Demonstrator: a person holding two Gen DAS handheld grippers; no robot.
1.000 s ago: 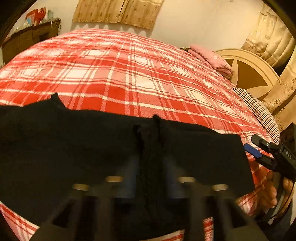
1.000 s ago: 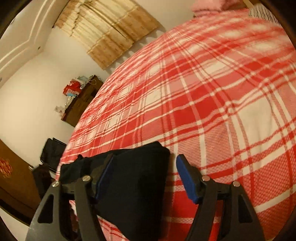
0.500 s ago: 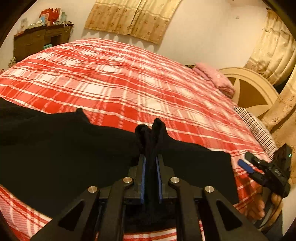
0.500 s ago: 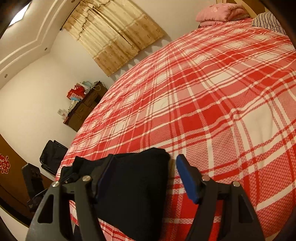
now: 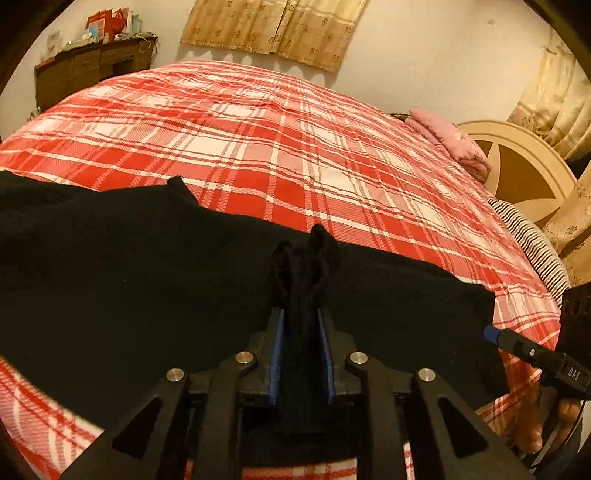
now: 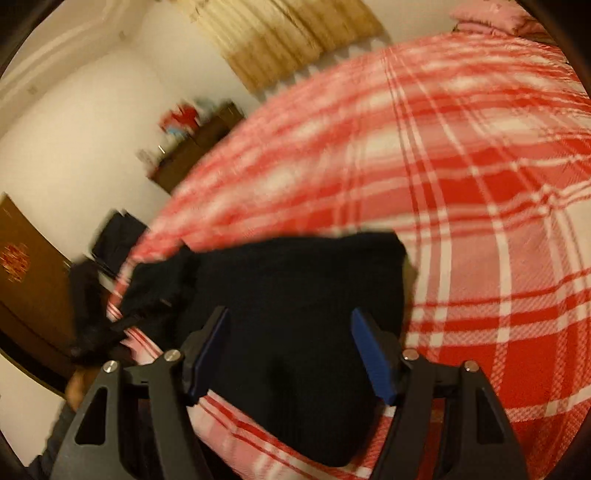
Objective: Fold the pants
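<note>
Black pants [image 5: 129, 277] lie in a long band across the near side of the red plaid bed [image 5: 295, 147]. My left gripper [image 5: 301, 321] pinches a raised bunch of the pants' far edge between its blue pads; its jaws are opening, with the cloth still filling the gap. In the right wrist view, the right gripper [image 6: 288, 332] hangs open over the pants' end [image 6: 295, 277], one finger on each side and neither pad touching; its jaws are closing slightly. The right gripper's tip [image 5: 495, 334] shows at the pants' right end, with a person's hand [image 5: 532, 428] below it.
A pink pillow [image 5: 450, 136] and a striped one [image 5: 535, 243] lie at the head of the bed, by a cream headboard [image 5: 524, 166]. A dark wooden dresser [image 5: 92, 70] stands by the far wall. Beige curtains [image 5: 273, 26] hang behind.
The right gripper has swung left, so both its fingers now straddle the pants' end; its view is blurred. The left gripper's pads stand slightly wider on the bunched cloth.
</note>
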